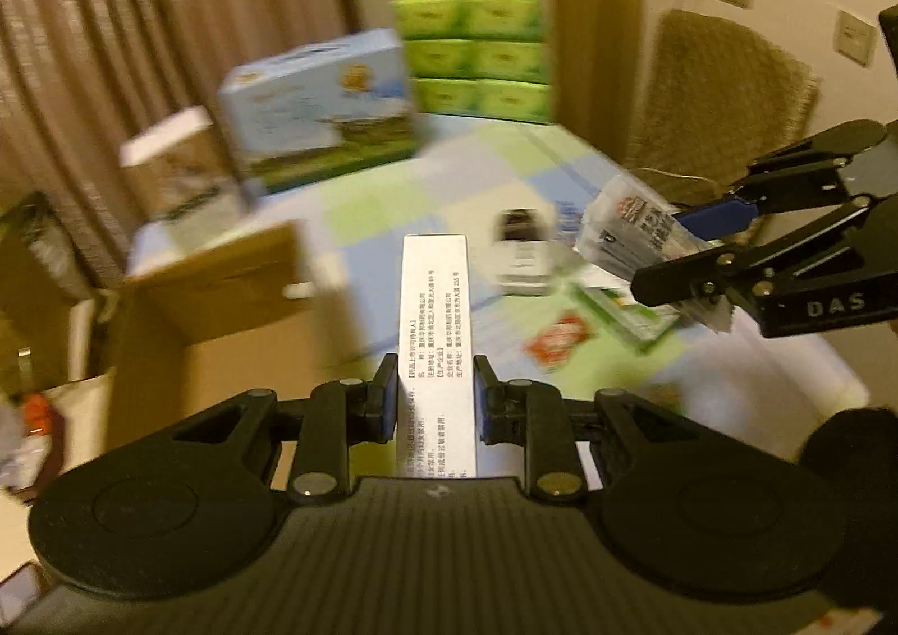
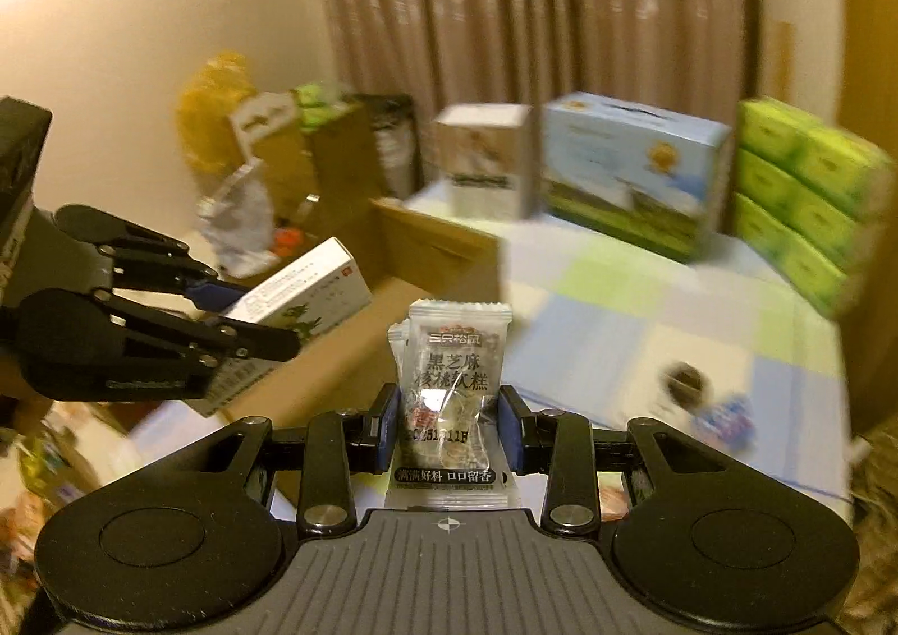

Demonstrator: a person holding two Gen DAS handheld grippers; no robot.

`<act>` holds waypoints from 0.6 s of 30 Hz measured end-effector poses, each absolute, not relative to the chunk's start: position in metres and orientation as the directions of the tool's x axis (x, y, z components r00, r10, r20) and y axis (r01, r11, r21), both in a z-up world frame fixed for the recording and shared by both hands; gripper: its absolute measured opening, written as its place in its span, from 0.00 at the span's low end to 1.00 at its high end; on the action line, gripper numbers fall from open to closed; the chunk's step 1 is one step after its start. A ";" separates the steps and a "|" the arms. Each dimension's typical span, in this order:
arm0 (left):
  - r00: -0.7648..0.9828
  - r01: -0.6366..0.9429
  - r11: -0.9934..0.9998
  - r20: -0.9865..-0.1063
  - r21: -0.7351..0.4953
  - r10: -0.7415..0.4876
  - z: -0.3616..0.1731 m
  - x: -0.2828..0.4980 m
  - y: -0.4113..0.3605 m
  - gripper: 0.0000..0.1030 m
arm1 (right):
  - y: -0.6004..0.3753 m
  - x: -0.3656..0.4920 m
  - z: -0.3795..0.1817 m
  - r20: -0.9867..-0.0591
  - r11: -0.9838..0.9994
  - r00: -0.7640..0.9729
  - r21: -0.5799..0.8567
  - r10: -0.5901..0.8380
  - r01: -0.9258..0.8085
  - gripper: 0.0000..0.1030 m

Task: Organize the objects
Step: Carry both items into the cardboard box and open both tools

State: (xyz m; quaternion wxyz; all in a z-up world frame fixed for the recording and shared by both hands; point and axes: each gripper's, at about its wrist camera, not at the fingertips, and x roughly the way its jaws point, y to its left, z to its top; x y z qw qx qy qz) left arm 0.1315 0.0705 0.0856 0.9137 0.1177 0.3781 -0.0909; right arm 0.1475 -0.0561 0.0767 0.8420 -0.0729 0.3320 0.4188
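Observation:
My left gripper (image 1: 435,394) is shut on a long white medicine box (image 1: 435,332) with printed text, held above the near edge of the table; it also shows in the right wrist view (image 2: 297,307). My right gripper (image 2: 449,422) is shut on clear snack packets (image 2: 452,382) with black print; they also show in the left wrist view (image 1: 634,237), at the right over the table. An open cardboard box (image 1: 224,309) stands at the table's left side, below the medicine box in the right wrist view (image 2: 393,287).
The table (image 1: 393,197) has a checked blue-green cloth. At its back stand a blue carton (image 1: 320,102), a white carton (image 1: 179,169) and stacked green tissue packs (image 1: 477,51). A small white box (image 1: 522,253) and flat packets (image 1: 612,309) lie on the cloth. Bags clutter the floor (image 2: 241,175).

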 end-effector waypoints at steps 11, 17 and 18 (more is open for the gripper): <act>0.675 0.053 0.983 -0.731 0.175 0.094 0.073 0.129 0.218 0.20 | 0.089 0.176 0.048 -0.658 0.591 0.336 0.207 0.674 -0.780 0.33; 0.652 0.026 0.992 -0.754 0.124 0.077 0.038 0.146 0.255 0.20 | 0.120 0.185 0.016 -0.702 0.590 0.337 0.146 0.628 -0.794 0.33; 0.650 0.026 0.993 -0.756 0.118 0.073 0.033 0.149 0.258 0.20 | 0.122 0.186 0.010 -0.708 0.592 0.333 0.148 0.623 -0.793 0.33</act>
